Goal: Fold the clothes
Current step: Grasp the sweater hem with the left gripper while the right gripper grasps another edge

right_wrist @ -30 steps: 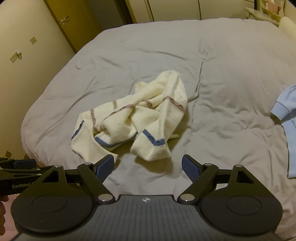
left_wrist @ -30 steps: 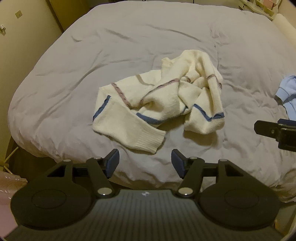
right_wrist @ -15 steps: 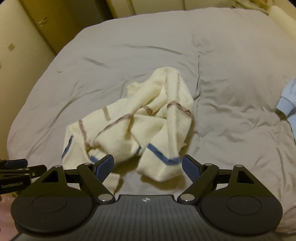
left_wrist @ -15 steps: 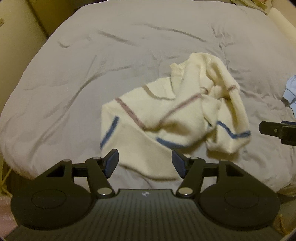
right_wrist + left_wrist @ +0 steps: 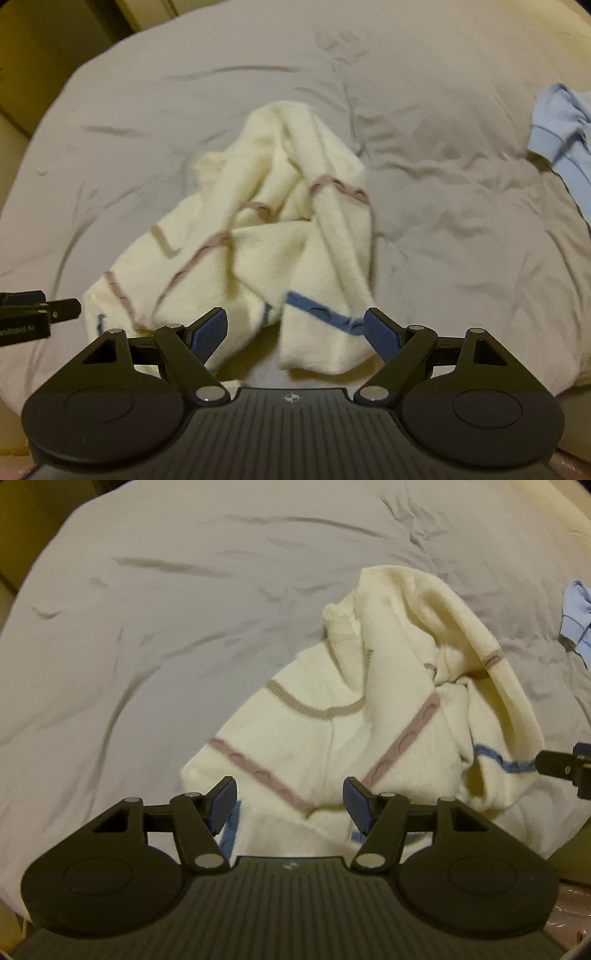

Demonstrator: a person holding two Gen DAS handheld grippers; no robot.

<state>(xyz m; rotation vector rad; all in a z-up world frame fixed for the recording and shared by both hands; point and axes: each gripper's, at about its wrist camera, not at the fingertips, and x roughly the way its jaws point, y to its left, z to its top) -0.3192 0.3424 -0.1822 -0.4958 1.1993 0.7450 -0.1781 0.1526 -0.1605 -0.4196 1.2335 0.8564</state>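
- Bed (image 5: 155,635): grey cover, lightly creased, spread wide enough to serve as the folding ground.
- Left tongs (image 5: 290,805): released, nothing between the pads, aimed steeply down over the sweater's near edge at 6 o'clock in the left view; likely placed there to pinch a hem or corner.
- Sweater (image 5: 332,738): cream knit with mauve, tan and blue stripes, lying crumpled at bed centre, sleeves crossed over the body, one fold humped up toward 1 o'clock; not yet flattened, so folding looks barely begun.
- Right tongs (image 5: 295,330): released too, spread wider, bare pads hanging over a blue-striped cuff (image 5: 325,332) at 6 o'clock in the right view; probably lined up to draw that sleeve out sideways.
- Each tongs' tip visible at the other view's edge, at 3 and 9 o'clock, flanking the sweater for a two-handed spread.
- Blue garment (image 5: 561,136): at 2 o'clock on the bed, well apart, apparently waiting its turn.
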